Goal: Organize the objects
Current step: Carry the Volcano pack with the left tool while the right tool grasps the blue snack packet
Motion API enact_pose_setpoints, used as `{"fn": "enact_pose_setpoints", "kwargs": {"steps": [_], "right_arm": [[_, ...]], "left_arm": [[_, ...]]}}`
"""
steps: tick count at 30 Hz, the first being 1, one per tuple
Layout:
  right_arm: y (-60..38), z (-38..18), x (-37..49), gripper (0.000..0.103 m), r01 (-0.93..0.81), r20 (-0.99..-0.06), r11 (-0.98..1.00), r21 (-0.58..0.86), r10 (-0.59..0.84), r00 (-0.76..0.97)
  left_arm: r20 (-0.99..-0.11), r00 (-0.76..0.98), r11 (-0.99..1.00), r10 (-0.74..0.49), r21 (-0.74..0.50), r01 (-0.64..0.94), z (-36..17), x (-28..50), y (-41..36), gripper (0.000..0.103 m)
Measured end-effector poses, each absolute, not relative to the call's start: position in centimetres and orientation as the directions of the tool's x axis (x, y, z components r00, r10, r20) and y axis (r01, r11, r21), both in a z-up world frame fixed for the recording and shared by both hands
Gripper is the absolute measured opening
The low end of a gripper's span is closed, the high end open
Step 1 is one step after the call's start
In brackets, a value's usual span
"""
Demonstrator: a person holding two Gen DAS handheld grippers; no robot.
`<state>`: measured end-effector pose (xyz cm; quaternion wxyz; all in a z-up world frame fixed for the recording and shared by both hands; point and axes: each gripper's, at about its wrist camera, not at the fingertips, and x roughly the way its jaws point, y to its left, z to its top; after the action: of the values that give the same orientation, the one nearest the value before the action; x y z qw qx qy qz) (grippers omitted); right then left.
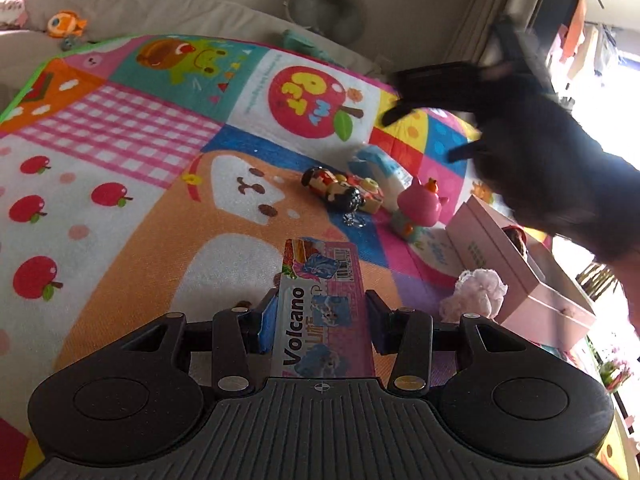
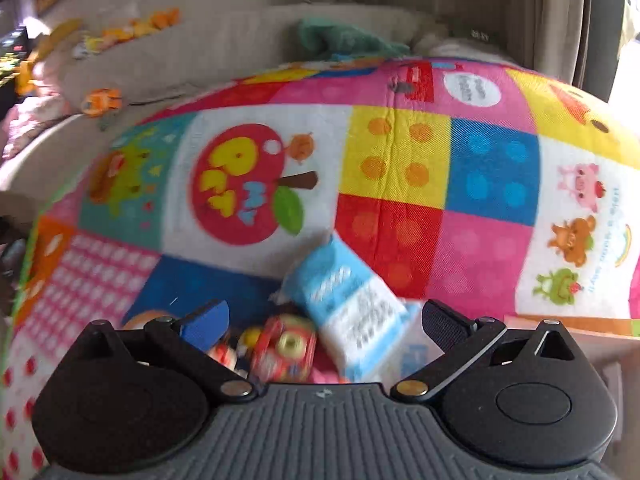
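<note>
My left gripper (image 1: 320, 312) is shut on a flat pink "Volcano" packet (image 1: 322, 300) and holds it over the colourful play mat (image 1: 120, 140). Beyond it lie a small doll figure (image 1: 334, 190), a blue-and-white tissue pack (image 1: 380, 170), a pink toy (image 1: 422, 208) and a fluffy pink scrunchie (image 1: 476, 294). My right gripper (image 2: 324, 324) is open and empty, just above the tissue pack (image 2: 344, 304) and a red toy (image 2: 280, 348); the view is blurred. It shows as a dark blur in the left wrist view (image 1: 416, 120).
An open pink box (image 1: 516, 272) stands at the right of the mat. A beige sofa (image 1: 120, 4) with plush toys runs behind the mat. A green cloth (image 2: 344, 40) lies at the mat's far edge.
</note>
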<state>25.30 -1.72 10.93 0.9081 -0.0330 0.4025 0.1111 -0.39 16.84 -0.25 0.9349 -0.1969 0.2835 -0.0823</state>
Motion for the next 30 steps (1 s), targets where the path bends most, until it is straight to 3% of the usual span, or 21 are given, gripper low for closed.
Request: {"fn": "enact_pose_setpoints", "kwargs": {"steps": [6, 7, 8, 13, 19, 27, 30], "right_arm": [[1.3, 6.7, 32.4, 0.093, -0.135, -0.794, 0.989, -0.057, 0.037, 0.607], [1.6, 6.2, 32.8, 0.083, -0.137, -0.808, 0.989, -0.062, 0.031, 0.588], [1.8, 5.7, 33.0, 0.072, -0.156, -0.825, 0.986, -0.056, 0.042, 0.564], [3.7, 5.4, 28.6, 0.062, -0.363, -0.836, 0.925, -0.112, 0.110, 0.538], [2.9, 5.3, 18.7, 0.062, -0.594, -0.861, 0.790, -0.152, 0.188, 0.472], [-1.9, 6.4, 7.8, 0.061, -0.677, -0.861, 0.725, -0.128, 0.258, 0.438], [-5.0, 7.5, 4.1, 0.073, -0.643, -0.811, 0.755, -0.130, 0.292, 0.507]], "left_arm": [[-0.487, 0.827, 0.893, -0.281, -0.449, 0.039, -0.4, -0.4, 17.4, 0.048], [-0.488, 0.826, 0.891, -0.282, -0.452, 0.037, -0.4, -0.4, 17.4, 0.048], [-0.487, 0.826, 0.890, -0.283, -0.455, 0.037, -0.4, -0.4, 17.4, 0.048], [-0.482, 0.828, 0.877, -0.288, -0.479, 0.026, -0.4, -0.4, 17.8, 0.048], [-0.471, 0.835, 0.849, -0.284, -0.529, -0.010, -0.6, -0.3, 18.8, 0.049], [-0.480, 0.835, 0.863, -0.269, -0.505, -0.013, -0.4, -0.1, 18.6, 0.049], [-0.480, 0.834, 0.859, -0.273, -0.512, -0.014, -0.4, -0.1, 18.6, 0.048]]}}
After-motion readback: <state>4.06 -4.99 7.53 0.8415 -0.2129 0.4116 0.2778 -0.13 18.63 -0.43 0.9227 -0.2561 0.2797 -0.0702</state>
